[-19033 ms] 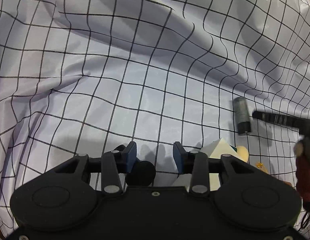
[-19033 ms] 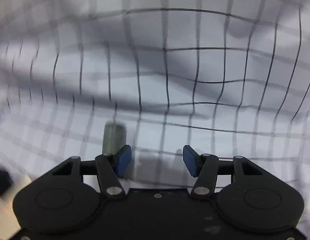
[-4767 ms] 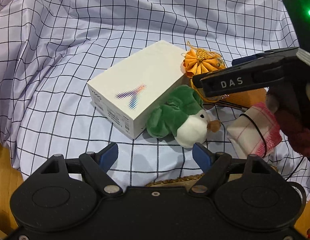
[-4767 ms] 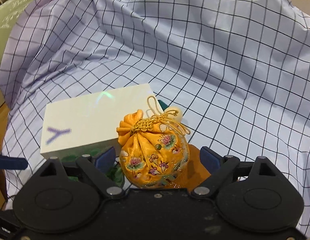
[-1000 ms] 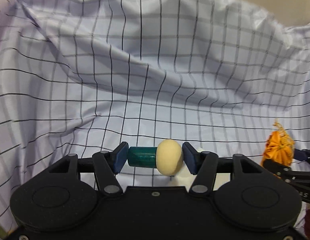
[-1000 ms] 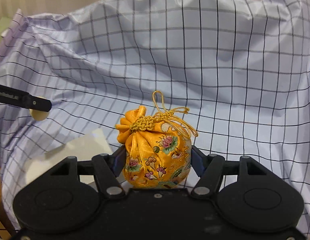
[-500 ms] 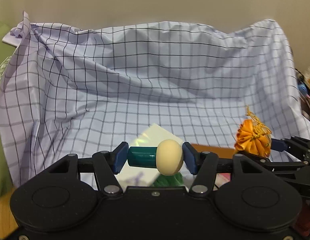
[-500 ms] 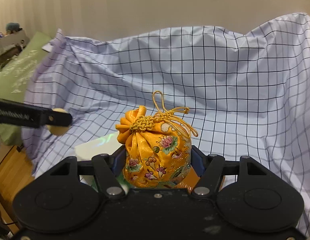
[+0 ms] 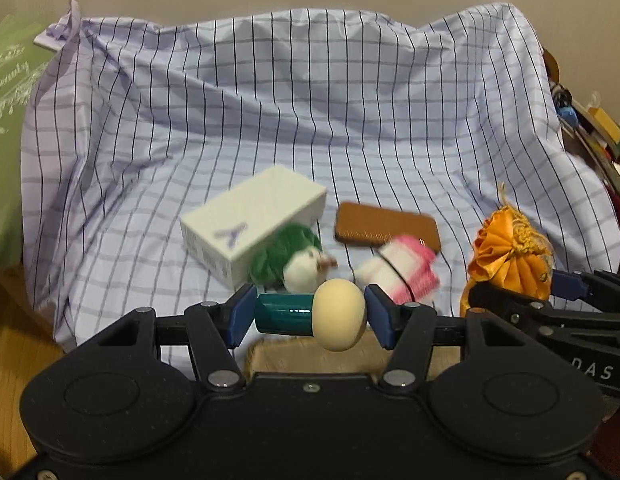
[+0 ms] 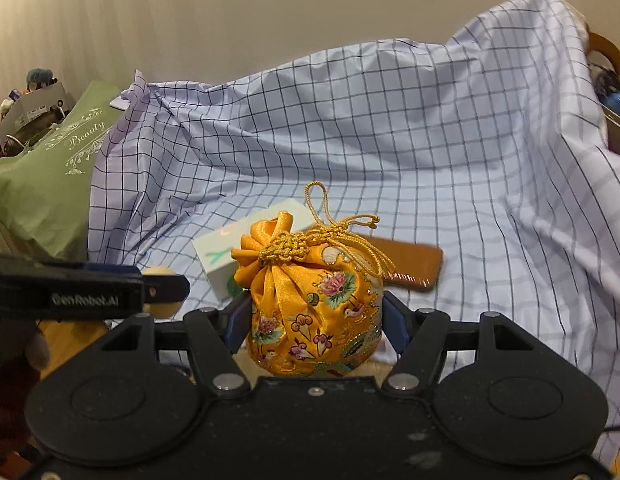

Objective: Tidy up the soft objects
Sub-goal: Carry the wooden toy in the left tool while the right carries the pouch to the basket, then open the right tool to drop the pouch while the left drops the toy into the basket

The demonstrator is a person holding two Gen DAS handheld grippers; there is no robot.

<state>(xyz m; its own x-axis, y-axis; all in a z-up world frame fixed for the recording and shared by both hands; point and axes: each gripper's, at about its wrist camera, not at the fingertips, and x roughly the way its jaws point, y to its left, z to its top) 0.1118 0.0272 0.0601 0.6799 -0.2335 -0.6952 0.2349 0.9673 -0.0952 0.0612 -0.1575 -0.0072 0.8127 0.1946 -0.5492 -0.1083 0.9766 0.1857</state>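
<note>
Checked cloth behind silky pouch, glossy peg

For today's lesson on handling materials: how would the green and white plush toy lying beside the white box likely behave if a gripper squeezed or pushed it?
The plush toy looks stuffed and rounded, so it would probably squash under the fingers. Its fuzzy fabric likely grips rather than slips. Lying low on the checked cloth against the white box, it would probably slide or flop, not tip.

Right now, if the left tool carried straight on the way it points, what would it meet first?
Probably the green-and-white plush toy, lying just beyond the peg figure clamped in the left tool, with the white box behind it. Depth is unclear; it might pass above them.
</note>
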